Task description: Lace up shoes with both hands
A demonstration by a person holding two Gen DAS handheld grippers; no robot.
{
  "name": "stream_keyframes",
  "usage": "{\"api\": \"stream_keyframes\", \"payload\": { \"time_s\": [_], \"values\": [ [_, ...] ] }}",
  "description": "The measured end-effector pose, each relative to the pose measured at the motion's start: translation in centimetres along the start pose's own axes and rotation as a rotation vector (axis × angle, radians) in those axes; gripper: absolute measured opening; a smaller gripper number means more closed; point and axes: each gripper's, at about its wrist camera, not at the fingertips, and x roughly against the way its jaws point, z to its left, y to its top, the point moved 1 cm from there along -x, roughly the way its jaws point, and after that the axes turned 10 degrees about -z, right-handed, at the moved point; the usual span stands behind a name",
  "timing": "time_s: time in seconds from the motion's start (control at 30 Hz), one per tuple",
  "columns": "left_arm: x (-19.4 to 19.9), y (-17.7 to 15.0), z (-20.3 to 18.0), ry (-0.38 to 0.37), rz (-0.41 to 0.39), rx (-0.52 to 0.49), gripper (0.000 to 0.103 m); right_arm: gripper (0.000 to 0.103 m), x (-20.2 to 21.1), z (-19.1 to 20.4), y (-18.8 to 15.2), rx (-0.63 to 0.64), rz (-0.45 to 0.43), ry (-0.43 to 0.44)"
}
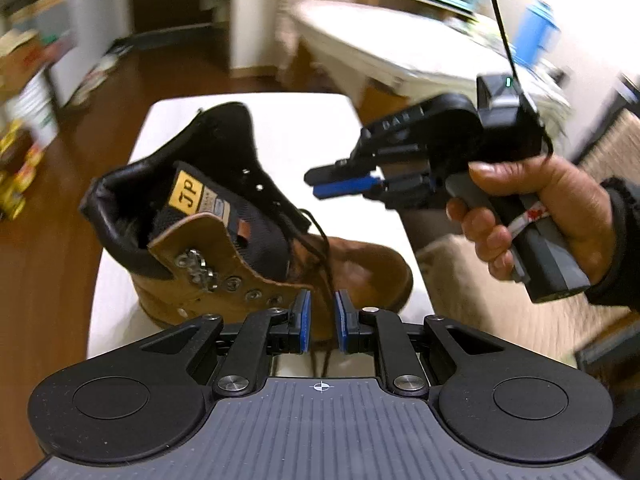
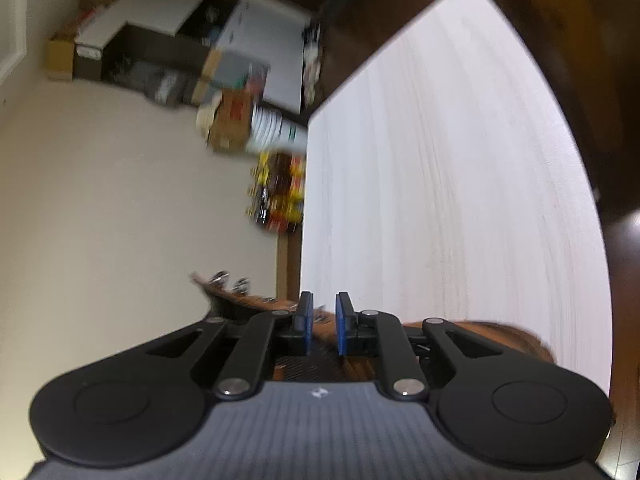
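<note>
Looking forward along the left tongs (image 1: 322,322), the left wrist view showed both blue pads (image 1: 306,322) standing parallel with a narrow gap between them. One dark lace (image 1: 326,280) ran down from the boot through that gap; whether the pads actually touched it could not be told. Just beyond the fingertips, one brown boot (image 1: 248,240) sat on the white desk (image 1: 280,120), toe pointing right, collar tilted toward the left. Its black tongue carried one yellow label (image 1: 188,194). Metal hooks and eyelets lined the near flap; blur prevented an exact count.

Further back and to the right, one bare hand (image 1: 536,216) gripped the handle of the right tongs (image 1: 316,184), held above the desk and aimed left toward the boot's upper. In this view the two fingers lay close together, one over the other, nothing visible between them.

The right wrist view was rolled sideways, so the desk (image 2: 460,160) stood as a near-vertical white slab. Here the right tongs (image 2: 323,322) showed a narrow gap between the pads (image 2: 307,322), with nothing held. Directly below and beyond the fingertips, part of the boot (image 2: 500,334) appeared, blurred, with two metal hooks (image 2: 230,280) visible.
</note>
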Motion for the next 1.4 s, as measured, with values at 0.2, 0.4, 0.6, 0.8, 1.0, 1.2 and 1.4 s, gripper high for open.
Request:
{"api": "stream_keyframes", "payload": {
  "time_s": [0.2,0.4,0.6,0.8,1.0,1.2,1.4],
  "values": [
    [-2.4,0.3,-2.8,0.099,0.038,0.113,0.015,0.021,-3.9,-3.6,2.4,-0.155,0.205,0.085],
    [-3.8,0.2,-4.5,0.137,0.098,0.122,0.015,0.021,-6.1,-3.7,3.5,-0.181,0.316,0.166],
    [-3.8,-0.3,-4.1,0.159,0.128,0.157,0.015,0.002,-6.3,-2.8,4.3,-0.070,0.341,0.166],
    [-3.8,-1.1,-3.6,0.185,0.154,0.146,0.015,0.002,-1.2,-0.3,10.9,0.297,0.019,-0.008],
    [-2.7,-1.7,-3.2,0.223,0.140,0.162,0.015,0.013,1.9,0.2,15.4,0.739,-0.079,-0.393],
    [-1.0,-3.3,-1.8,0.323,0.137,0.175,0.015,0.023,0.3,5.1,9.8,1.140,0.288,-0.066],
    [-0.9,-4.8,-1.1,0.400,0.179,0.162,0.015,0.023,-3.4,9.1,3.2,1.583,0.523,0.249]
  ]
}}
